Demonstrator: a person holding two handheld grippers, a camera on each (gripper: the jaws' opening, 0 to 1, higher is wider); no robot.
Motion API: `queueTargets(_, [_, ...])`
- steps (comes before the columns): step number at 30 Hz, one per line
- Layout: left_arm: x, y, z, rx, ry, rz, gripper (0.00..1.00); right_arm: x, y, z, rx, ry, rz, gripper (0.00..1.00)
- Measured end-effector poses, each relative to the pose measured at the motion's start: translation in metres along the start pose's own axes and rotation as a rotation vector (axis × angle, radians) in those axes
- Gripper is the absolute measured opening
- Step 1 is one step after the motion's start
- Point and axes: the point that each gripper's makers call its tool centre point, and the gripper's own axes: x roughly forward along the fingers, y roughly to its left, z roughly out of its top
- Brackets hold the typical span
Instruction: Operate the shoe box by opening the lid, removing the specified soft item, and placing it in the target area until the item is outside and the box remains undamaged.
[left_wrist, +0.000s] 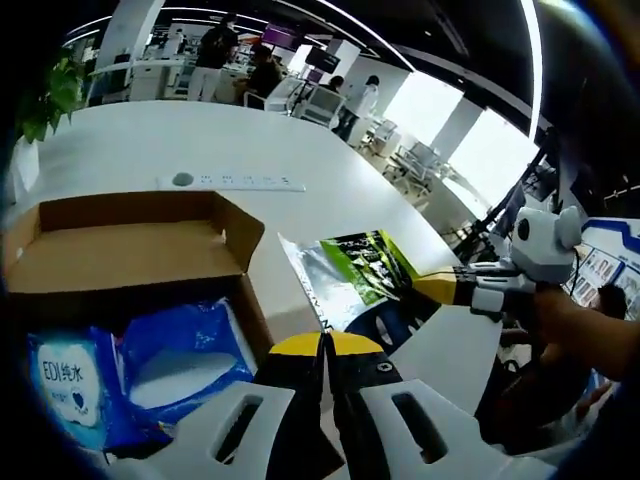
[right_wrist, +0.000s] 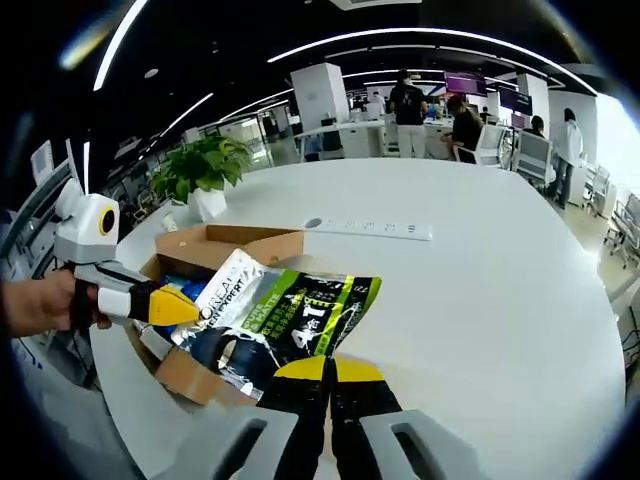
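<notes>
The white bench (right_wrist: 480, 270) carries the open shoe box (left_wrist: 120, 250), blue wipe packs (left_wrist: 180, 350) inside, partly cut off at seven o'clock. The green-and-silver pouch (right_wrist: 300, 310) lies just outside the box. Both left tongs (left_wrist: 325, 345) and right tongs (right_wrist: 328, 370) pinch its edges, jaws closed.

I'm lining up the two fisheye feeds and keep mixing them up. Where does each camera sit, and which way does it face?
Left gripper view: rides the left gripper, jaws together on the green-and-silver pouch, looking across the open cardboard box; the right gripper and a hand enter from the right.
Right gripper view: rides the right gripper, facing the same pouch over the box; the left gripper and a hand enter from the left.
Shared: pouch, box, white table, power strip.
</notes>
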Motion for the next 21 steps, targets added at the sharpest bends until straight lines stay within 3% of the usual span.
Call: queueTargets(21, [0.035,0.004,-0.018,0.012,0.059,0.057,0.0,0.023,-0.027,-0.02,-0.002,0.038,0.007,0.0])
